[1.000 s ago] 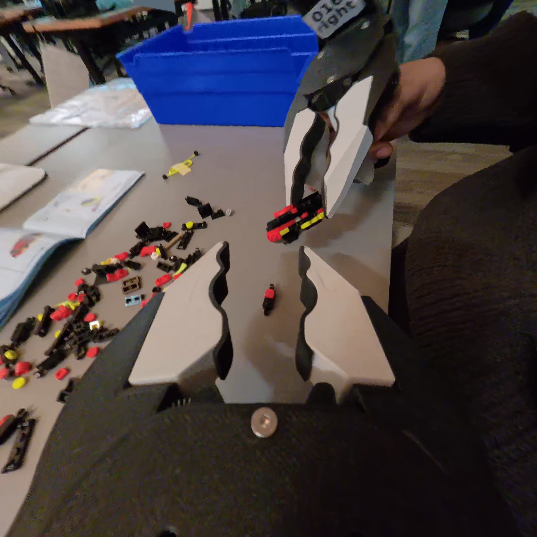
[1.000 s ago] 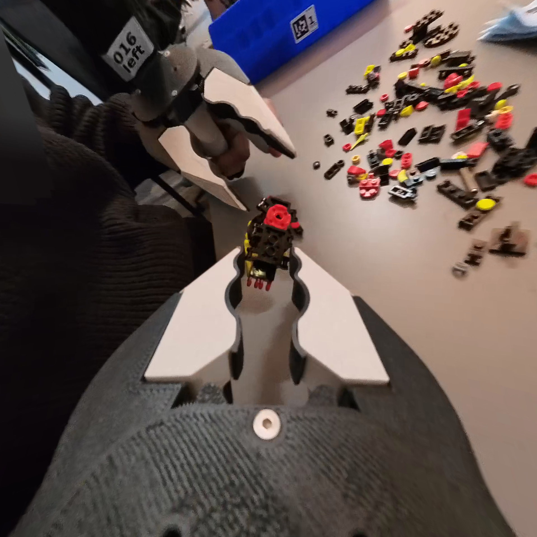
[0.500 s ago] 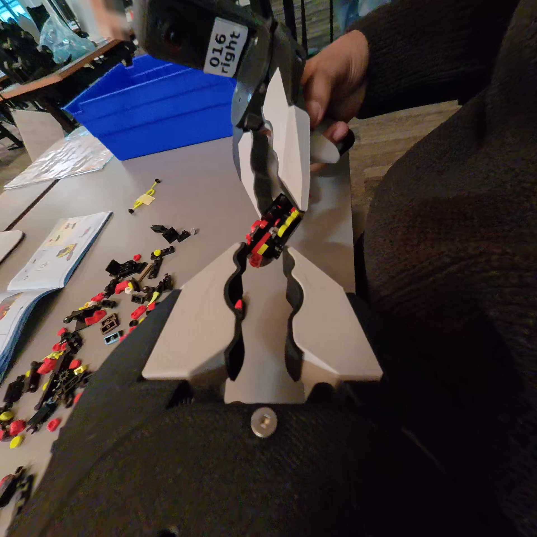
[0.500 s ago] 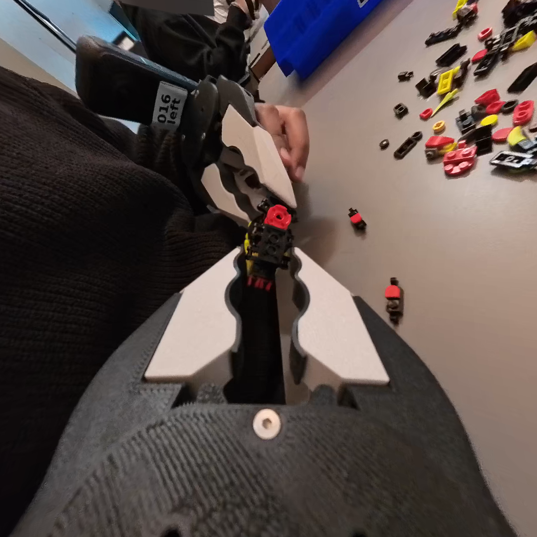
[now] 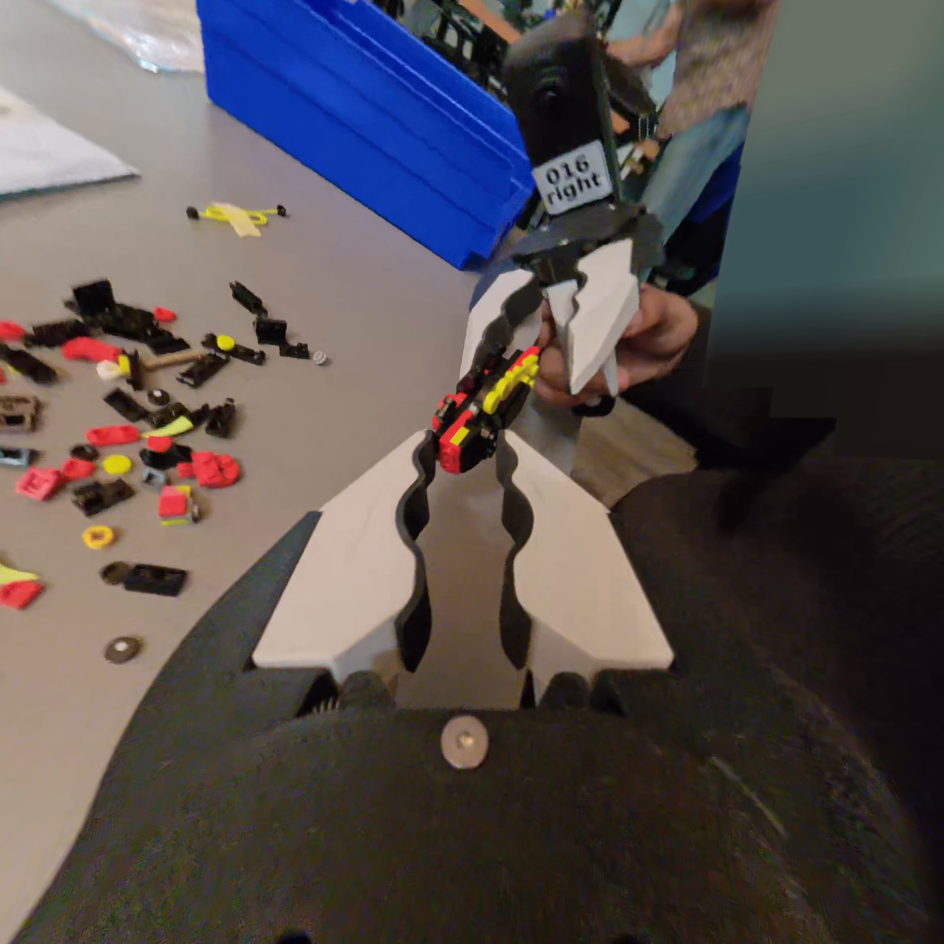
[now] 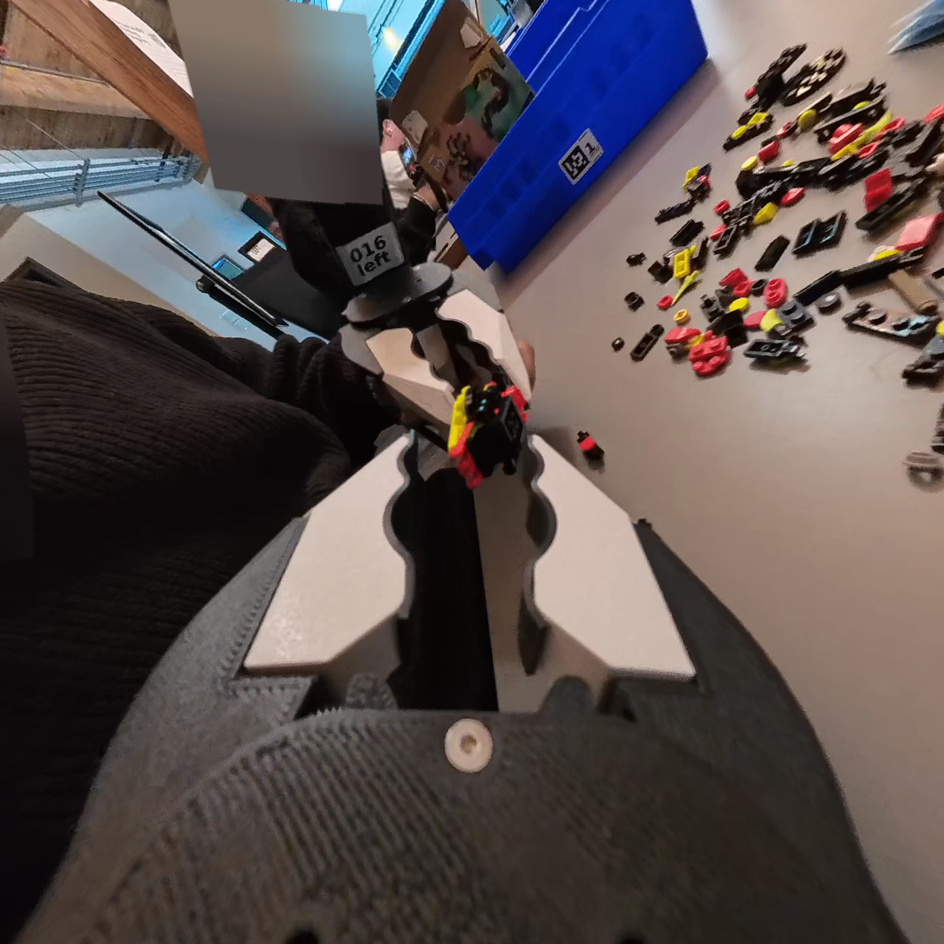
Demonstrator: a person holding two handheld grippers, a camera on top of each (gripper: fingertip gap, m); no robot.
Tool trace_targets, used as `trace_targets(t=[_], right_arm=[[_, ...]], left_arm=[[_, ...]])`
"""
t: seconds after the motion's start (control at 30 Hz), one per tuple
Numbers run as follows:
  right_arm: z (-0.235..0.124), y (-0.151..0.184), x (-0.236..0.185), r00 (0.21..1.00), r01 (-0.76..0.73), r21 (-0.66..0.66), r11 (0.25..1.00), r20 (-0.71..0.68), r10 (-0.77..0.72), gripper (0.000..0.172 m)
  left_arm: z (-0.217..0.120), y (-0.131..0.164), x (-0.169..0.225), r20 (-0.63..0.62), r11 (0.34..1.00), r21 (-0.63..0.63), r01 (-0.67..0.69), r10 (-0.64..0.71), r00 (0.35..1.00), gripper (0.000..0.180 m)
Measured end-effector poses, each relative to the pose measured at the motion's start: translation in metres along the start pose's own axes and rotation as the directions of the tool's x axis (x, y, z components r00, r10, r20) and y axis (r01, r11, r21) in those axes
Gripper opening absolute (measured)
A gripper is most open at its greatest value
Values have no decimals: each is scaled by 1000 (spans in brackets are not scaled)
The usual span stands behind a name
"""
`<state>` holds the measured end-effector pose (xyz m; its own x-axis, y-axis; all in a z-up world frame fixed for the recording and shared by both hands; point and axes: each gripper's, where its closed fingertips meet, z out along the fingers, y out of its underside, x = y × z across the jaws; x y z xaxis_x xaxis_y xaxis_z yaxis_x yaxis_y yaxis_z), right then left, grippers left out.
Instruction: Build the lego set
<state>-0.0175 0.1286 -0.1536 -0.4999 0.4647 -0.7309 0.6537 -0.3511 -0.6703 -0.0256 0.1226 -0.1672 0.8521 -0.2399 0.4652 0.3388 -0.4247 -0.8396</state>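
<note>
Labels (image 5: 572, 176) (image 6: 369, 254) on both hand-held grippers (image 5: 462, 449) (image 6: 470, 459); sticker (image 6: 581, 156) on blue bin (image 6: 628, 66).

Two wrist cams, each mounted behind its own fingers and looking fwd along them, close above the bench (image 5: 357, 265). Left cam faces across the bench toward the blue bin (image 5: 368, 117), tilted. Right cam is rolled hard, so the bench (image 6: 715, 511) runs up the frame's right side. Both share the small brick model (image 5: 480, 408) (image 6: 485, 434), the loose bricks (image 5: 127, 408) (image 6: 792, 255) and the bin (image 6: 587, 127); each also sees the other unit.
</note>
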Motion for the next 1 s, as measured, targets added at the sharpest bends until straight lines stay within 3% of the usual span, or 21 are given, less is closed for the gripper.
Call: trace_targets(t=[0.2,0.33,0.53,0.8,1.0], right_arm=[[-4,-1,11,991,86,-13,996,-99,-87,37],[-5,0,10,992,88,-22,996,-94,-90,21],[-16,-3,14,997,11,-10,1000,-71,-11,21],[-64,11,67,929,-231,-41,972,-305,208,21],[-72,20,84,894,-327,-33,944,-335,298,22]], left_arm=[[6,2,-1,-70,959,-1,282,-281,957,20],[9,2,5,-146,919,-15,393,-391,909,20],[9,3,12,-157,949,-41,313,-316,936,35],[2,4,7,-123,974,-38,224,-227,966,36],[-3,0,6,-160,966,-12,256,-255,954,33]])
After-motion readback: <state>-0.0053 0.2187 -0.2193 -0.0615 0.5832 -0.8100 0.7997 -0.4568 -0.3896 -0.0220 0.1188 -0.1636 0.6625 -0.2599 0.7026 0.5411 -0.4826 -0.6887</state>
